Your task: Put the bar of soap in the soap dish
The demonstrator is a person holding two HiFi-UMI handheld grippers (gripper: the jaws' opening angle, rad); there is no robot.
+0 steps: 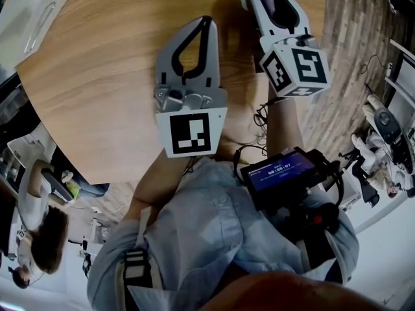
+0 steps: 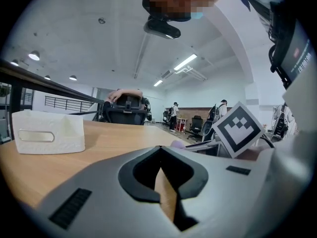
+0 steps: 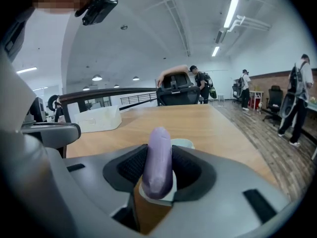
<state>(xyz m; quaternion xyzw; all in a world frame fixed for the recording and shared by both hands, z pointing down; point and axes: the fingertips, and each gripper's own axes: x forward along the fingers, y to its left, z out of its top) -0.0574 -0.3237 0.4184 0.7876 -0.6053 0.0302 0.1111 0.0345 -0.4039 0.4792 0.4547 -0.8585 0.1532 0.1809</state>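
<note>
In right hand-held gripper [image 3: 159, 168], soap bar [image 3: 157, 155]; soap dish [image 3: 184, 144] apparently just beyond

Little legible. Head view, approx. 4 o'clock: the lit screen [image 1: 280, 172] of a chest-worn device shows white digits, seemingly 00:00:07, too blurred to confirm. Left gripper view, 2 o'clock edge: a dark device [image 2: 296, 58] w/ a line of pale print running sideways, unreadable. The near cube [image 1: 190, 133] and the far cube [image 1: 296, 65] carry b/w square marker patterns, i.e. codes, no letters or nos.
</note>
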